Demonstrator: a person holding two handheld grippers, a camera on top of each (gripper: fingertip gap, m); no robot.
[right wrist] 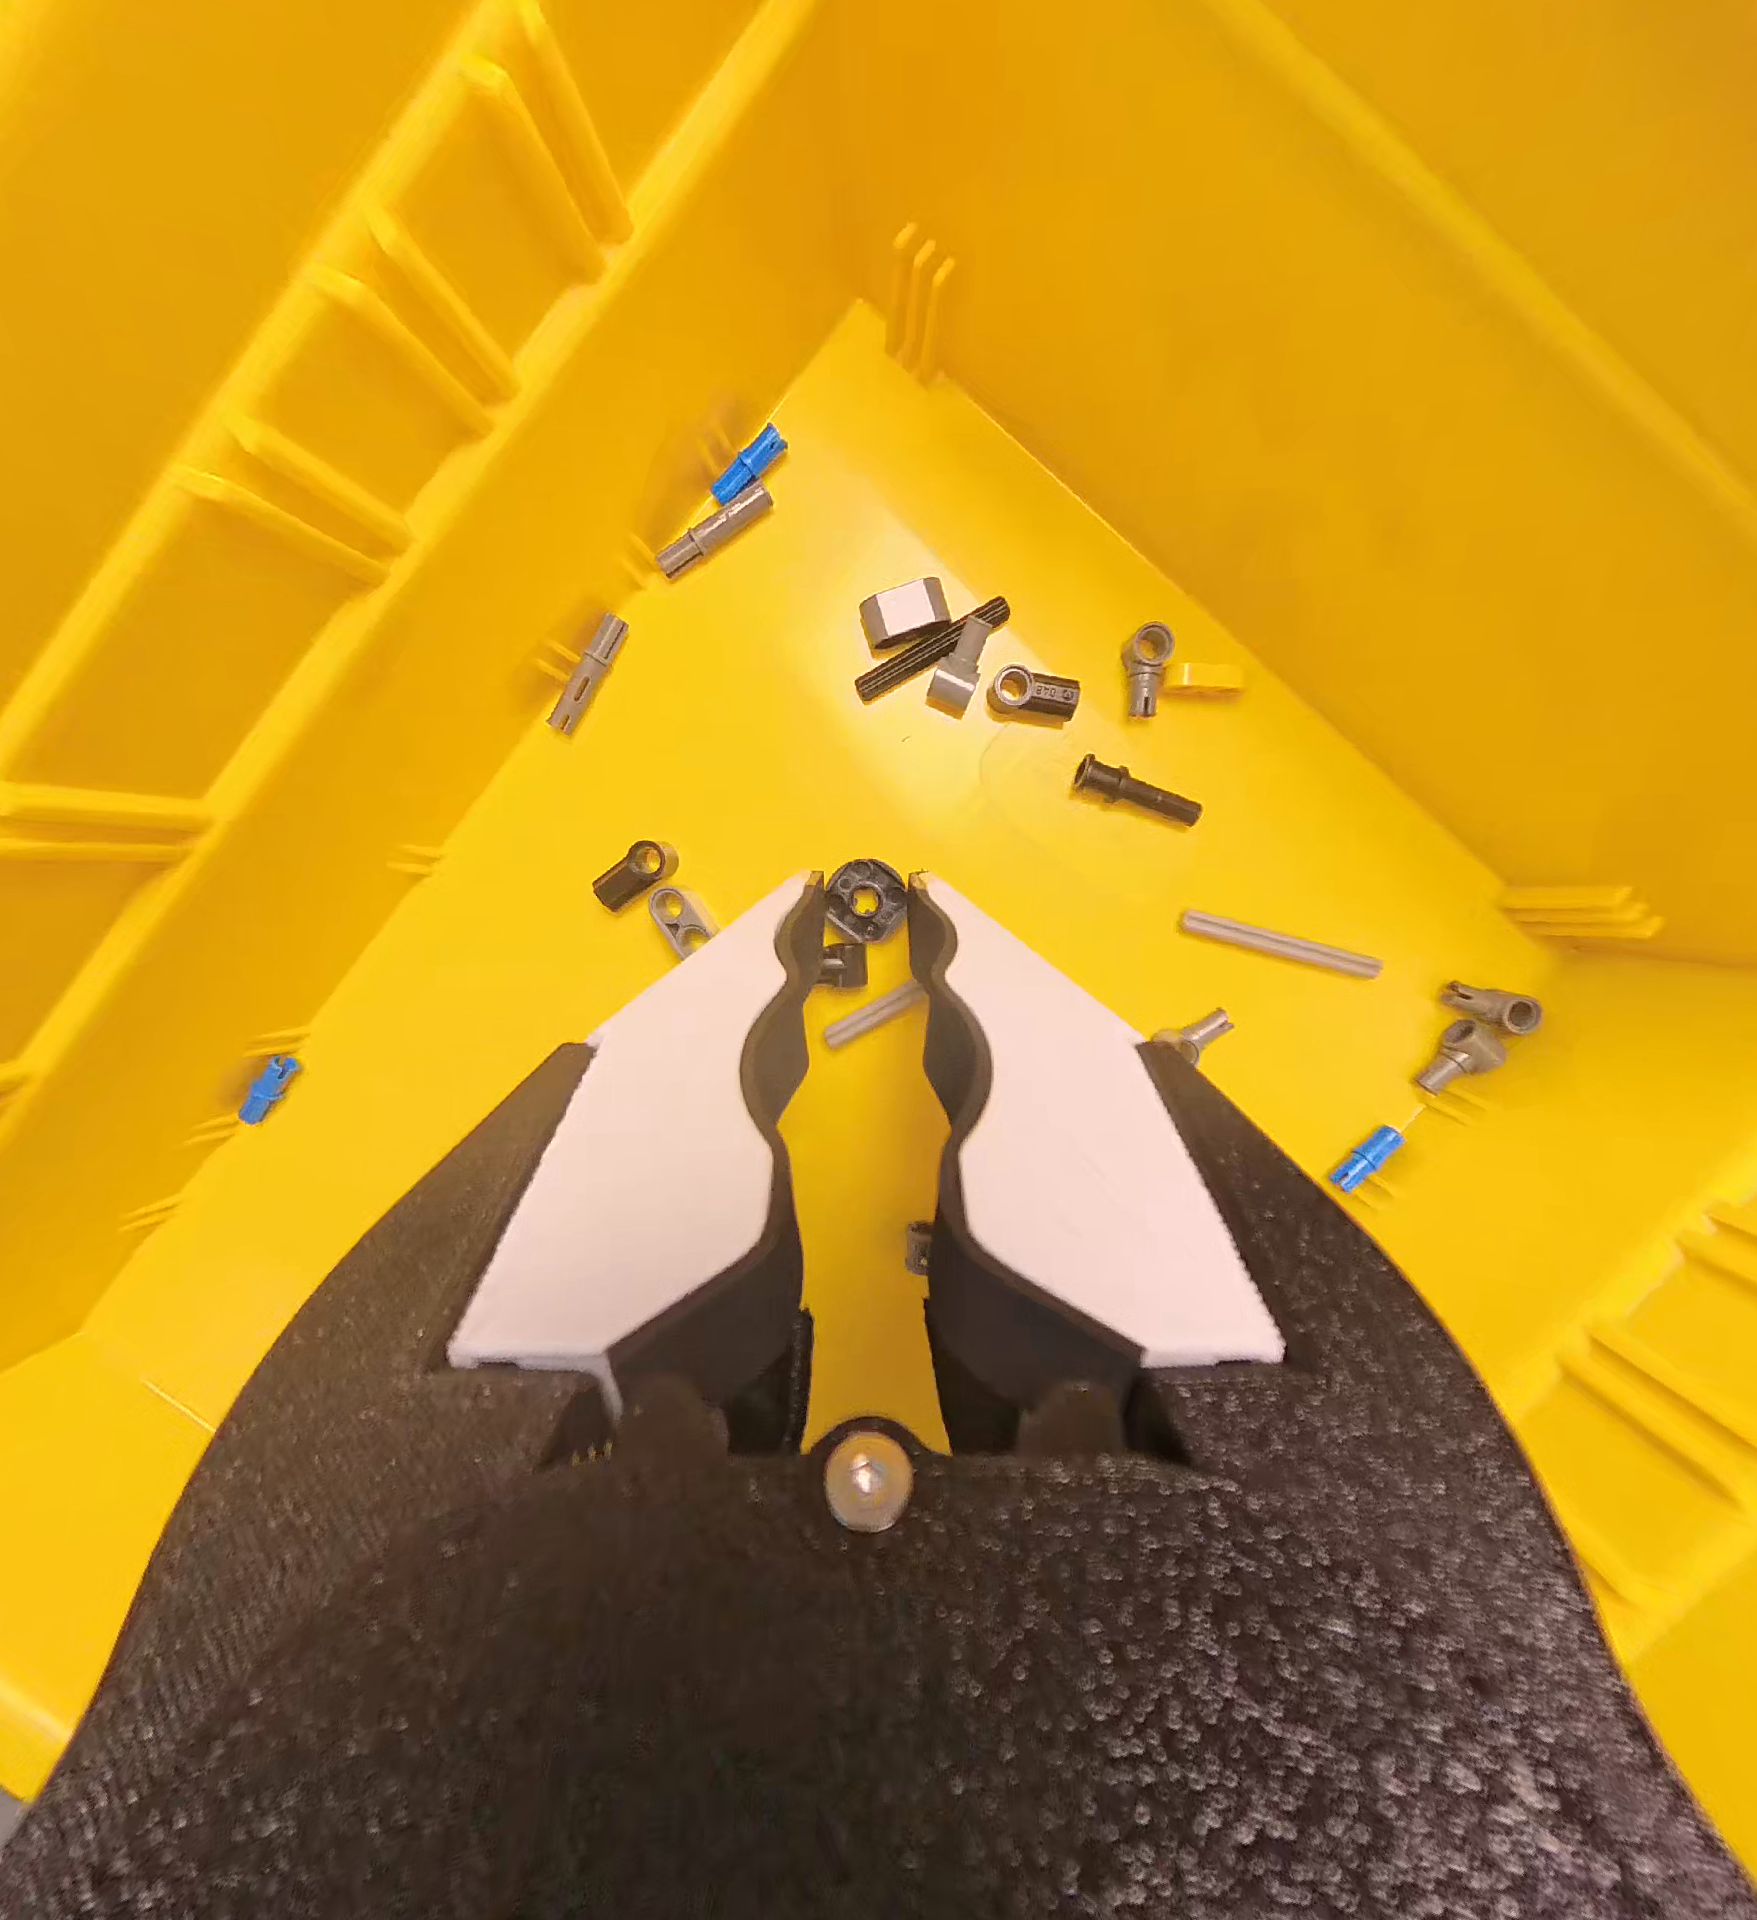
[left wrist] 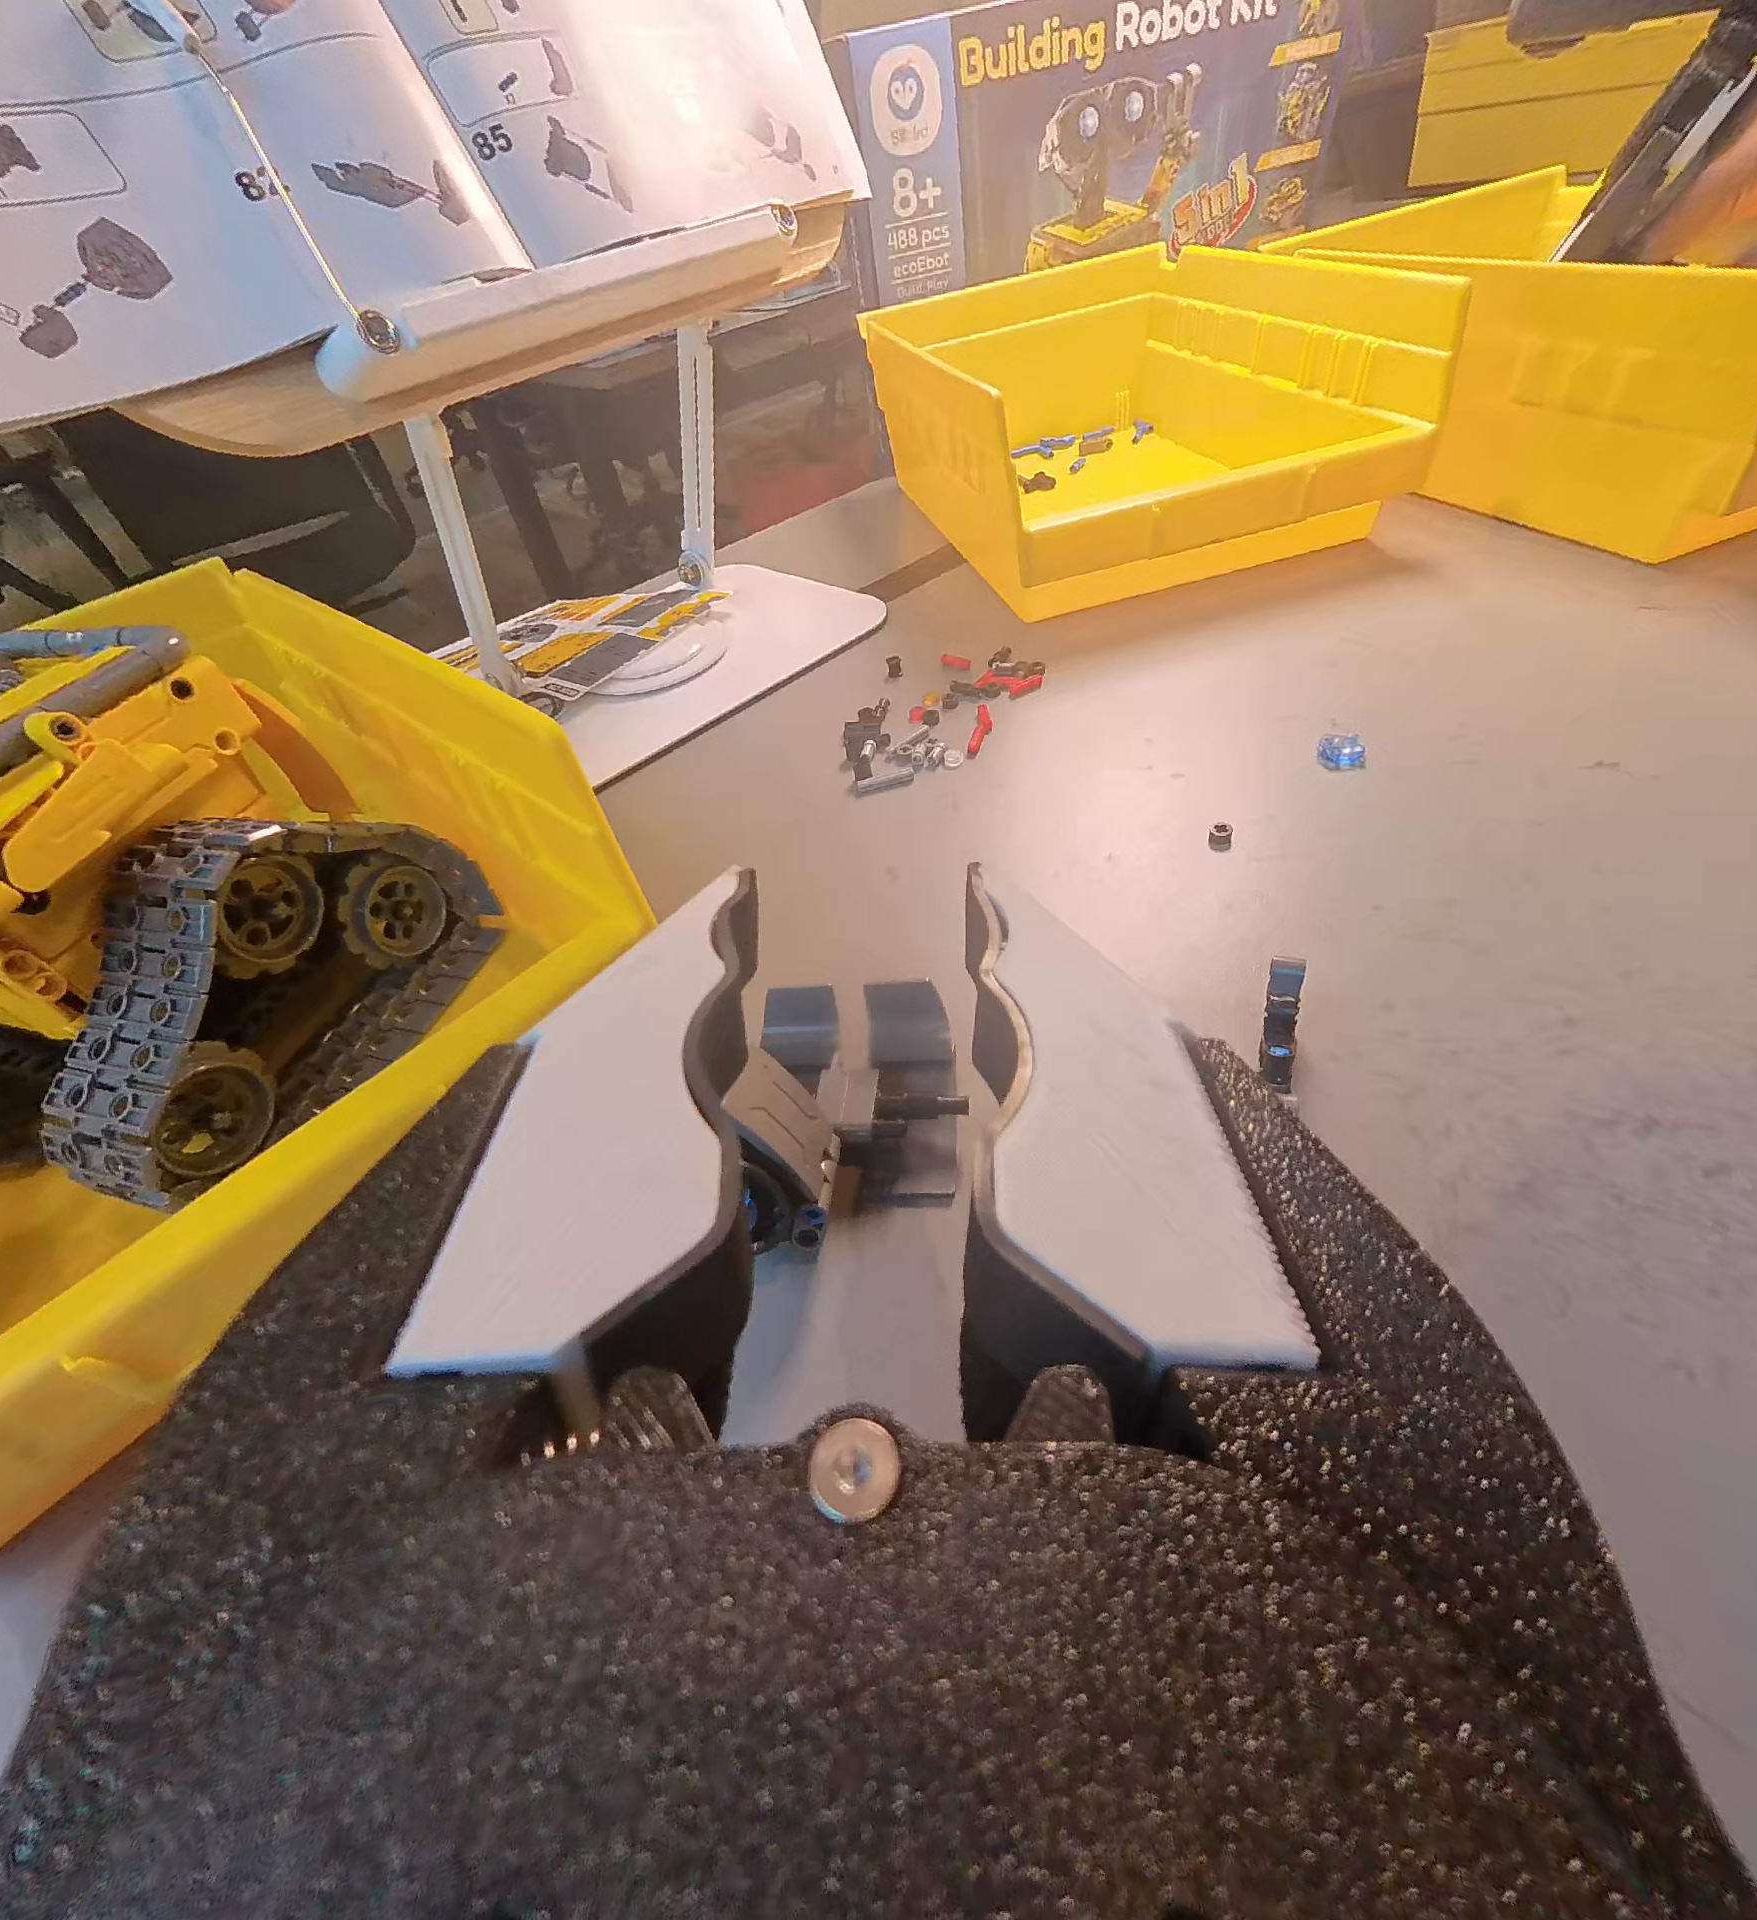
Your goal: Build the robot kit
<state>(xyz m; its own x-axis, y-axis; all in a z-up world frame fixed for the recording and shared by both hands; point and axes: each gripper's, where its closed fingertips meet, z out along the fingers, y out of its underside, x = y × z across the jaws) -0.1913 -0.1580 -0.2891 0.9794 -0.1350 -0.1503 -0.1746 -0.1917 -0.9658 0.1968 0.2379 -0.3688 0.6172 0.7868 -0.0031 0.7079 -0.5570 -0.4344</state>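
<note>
My left gripper hangs low over the grey table, its jaws partly closed around a small grey and black brick assembly with a black pin sticking out to the right. It seems to be gripped. My right gripper reaches into a yellow bin, with its tips shut on a small black round connector just above the bin floor. Loose grey, black and blue pins and connectors lie around it. The right gripper and a hand show blurred at the far right of the left wrist view.
A yellow bin at the left holds a yellow tracked vehicle model. An instruction booklet stands on a white stand. Loose small parts, a blue piece, a dark upright piece, more yellow bins and a kit box lie ahead. Tip to tip, the grippers are about 55 cm apart.
</note>
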